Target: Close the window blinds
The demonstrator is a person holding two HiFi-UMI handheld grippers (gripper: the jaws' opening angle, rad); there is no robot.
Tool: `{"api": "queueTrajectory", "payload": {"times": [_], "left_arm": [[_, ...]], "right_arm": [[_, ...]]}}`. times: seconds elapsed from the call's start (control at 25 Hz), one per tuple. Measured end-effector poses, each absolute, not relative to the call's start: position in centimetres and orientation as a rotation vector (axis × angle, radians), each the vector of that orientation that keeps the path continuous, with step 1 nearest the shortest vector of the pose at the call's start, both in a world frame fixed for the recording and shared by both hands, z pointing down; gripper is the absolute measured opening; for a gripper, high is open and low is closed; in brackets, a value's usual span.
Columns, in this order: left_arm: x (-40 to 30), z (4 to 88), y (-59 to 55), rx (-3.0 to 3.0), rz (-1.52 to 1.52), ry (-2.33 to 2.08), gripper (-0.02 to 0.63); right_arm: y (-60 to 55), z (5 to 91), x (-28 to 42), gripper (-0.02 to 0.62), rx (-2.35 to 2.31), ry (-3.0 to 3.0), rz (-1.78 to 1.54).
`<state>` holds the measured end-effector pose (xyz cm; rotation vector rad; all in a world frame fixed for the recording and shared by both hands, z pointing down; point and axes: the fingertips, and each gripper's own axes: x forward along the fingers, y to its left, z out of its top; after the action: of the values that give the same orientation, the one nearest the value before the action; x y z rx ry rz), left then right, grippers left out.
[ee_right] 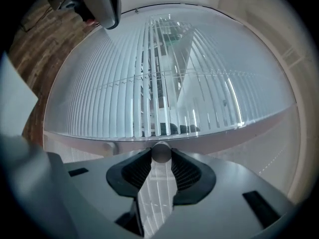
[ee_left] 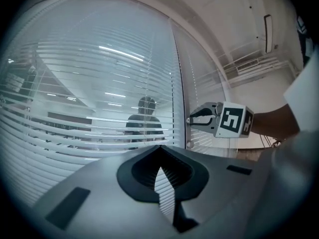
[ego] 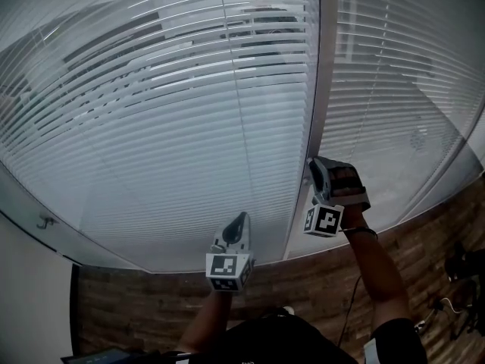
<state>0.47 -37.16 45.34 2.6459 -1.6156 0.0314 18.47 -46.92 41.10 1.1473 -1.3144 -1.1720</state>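
While the window blinds (ego: 151,112) are hanging behind the glass ahead with gaps showing between their slats, I am pinching a small round knob (ee_right: 160,152) on the frame (ee_right: 224,133) in my right gripper (ee_right: 160,156). My left gripper (ee_left: 160,153) is hovering alongside, empty, its tips seemingly touching.

left tongs (ee_left: 159,153): closed, empty | right tongs (ee_right: 160,159): clamped on knob (ee_right: 160,151)

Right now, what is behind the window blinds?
Between the slats of the window blinds, a dark person's outline and strip lights show, possibly reflections in glass. The slats cover everything else.
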Motion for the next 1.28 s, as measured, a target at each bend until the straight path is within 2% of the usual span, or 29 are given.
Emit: {"api": "queueTrajectory", "payload": {"times": [0.36,0.72,0.96,1.28], "left_arm": [[0.7,45.4,-36.3,2.664,0.022,-1.607,-0.005],[0.7,45.8,-35.8,2.687,0.047,-1.612,-0.005],[1.2,45.6,-35.5,2.704,0.054,-1.614,-0.005],[1.2,46.1,-35.3,2.704,0.114,-1.624,-0.005]], "right_arm": [[-45.6,40.9,18.3,0.127,1.313,-1.484,-1.147],[-45.4,39.9,18.5,0.158,1.679,-1.917,-0.725],[-45.9,39.9,18.6,0.158,1.909,-2.243,-0.257],[-46.7,40.1,19.4,0.158,2.021,-2.236,-0.185]]}}
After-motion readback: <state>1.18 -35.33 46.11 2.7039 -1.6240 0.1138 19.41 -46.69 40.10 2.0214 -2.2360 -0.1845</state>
